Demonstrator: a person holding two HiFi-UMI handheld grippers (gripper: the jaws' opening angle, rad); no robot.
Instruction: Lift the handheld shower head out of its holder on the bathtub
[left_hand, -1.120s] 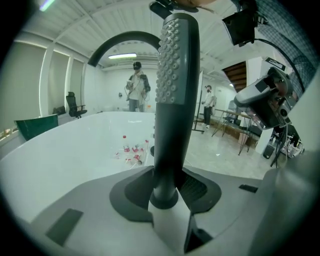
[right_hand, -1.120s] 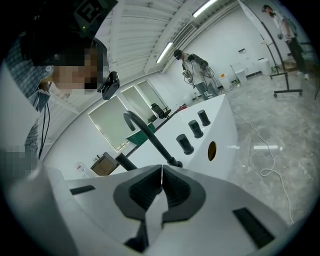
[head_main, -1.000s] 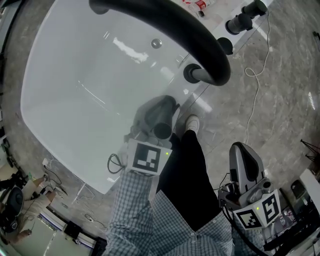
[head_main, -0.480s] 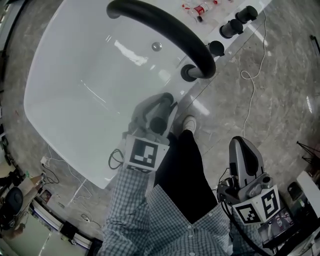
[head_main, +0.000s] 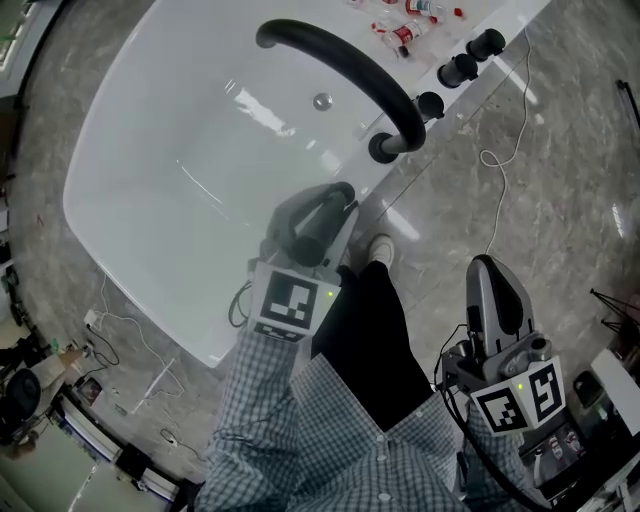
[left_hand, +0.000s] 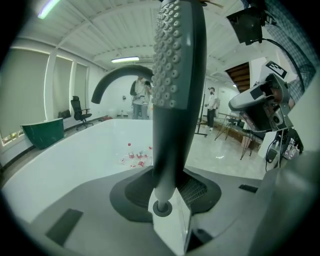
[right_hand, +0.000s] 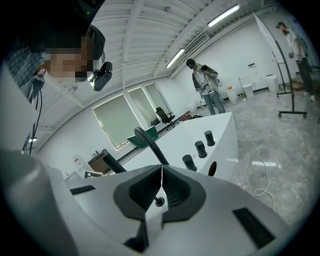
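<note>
A grey handheld shower head (left_hand: 177, 90) with rows of nozzle bumps stands upright between the jaws of my left gripper (left_hand: 162, 202), which is shut on its handle. In the head view this left gripper (head_main: 312, 238) hovers over the white bathtub's near rim (head_main: 330, 170), with the shower head (head_main: 325, 212) seen end-on. The black curved spout (head_main: 350, 65) rises from its base, and three black knobs (head_main: 458, 68) line the rim beyond it. My right gripper (head_main: 497, 290) is shut and empty, held low over the floor beside the tub (right_hand: 220, 132).
Small red-capped bottles (head_main: 400, 30) lie at the tub's far corner. A white cable (head_main: 500, 160) trails on the marble floor. My dark trouser leg and shoe (head_main: 380, 245) stand against the tub. People (right_hand: 207, 85) stand behind, and equipment (head_main: 590, 400) is at the right.
The head view has pulled back: tub, spout and knobs look smaller and farther. My left gripper stays shut on the shower head, slightly higher in view. The right gripper has barely moved.
</note>
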